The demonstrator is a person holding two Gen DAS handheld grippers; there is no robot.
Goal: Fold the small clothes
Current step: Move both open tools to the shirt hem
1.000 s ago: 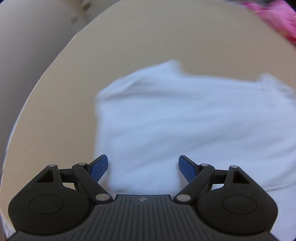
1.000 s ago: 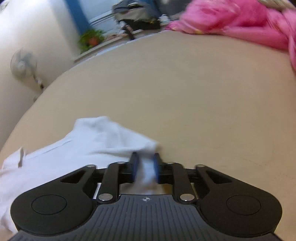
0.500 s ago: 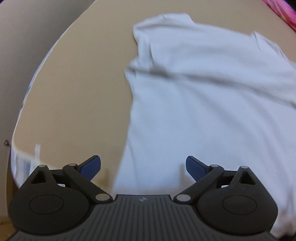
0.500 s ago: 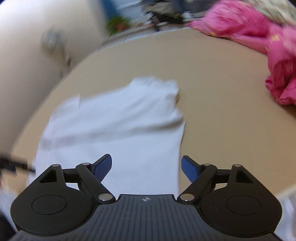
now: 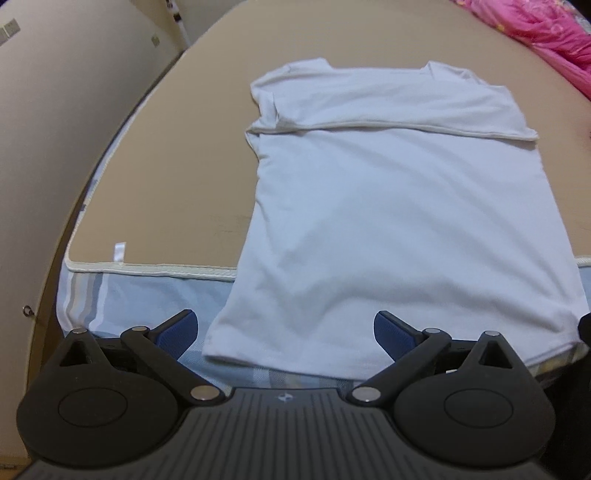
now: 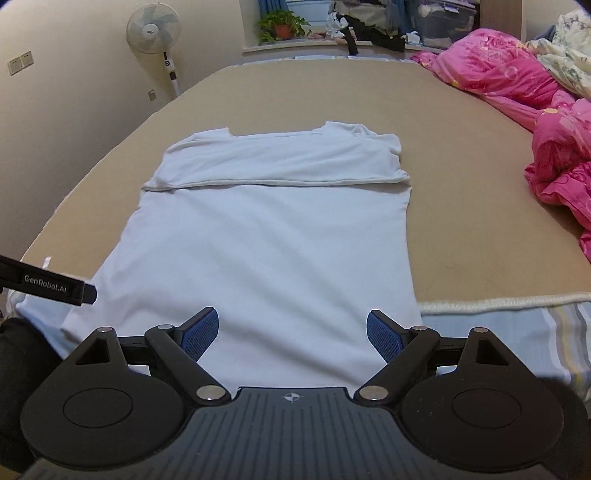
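Note:
A white T-shirt (image 5: 388, 221) (image 6: 273, 243) lies flat on the tan sheet (image 5: 166, 166), its collar end folded toward me into a band with a seam line across. Its near hem hangs past the sheet's edge onto the striped mattress. My left gripper (image 5: 286, 330) hovers open over the hem's near left corner, nothing between its blue pads. My right gripper (image 6: 291, 334) hovers open over the near hem, its right pad close to the shirt's right edge, holding nothing. In the right wrist view, a black bar of the left tool (image 6: 48, 286) shows at the left.
A pink quilt (image 6: 517, 85) (image 5: 546, 33) is heaped along the bed's right side. A standing fan (image 6: 153, 31) and a window sill with a plant (image 6: 282, 26) lie beyond the bed. The sheet's piped edge (image 5: 155, 269) and blue striped mattress (image 6: 517, 328) run along the near side.
The right gripper let go of the shirt cloth it pinched and opened. Both grippers drew back and up toward the bed's near edge, leaving the shirt's top folded over.

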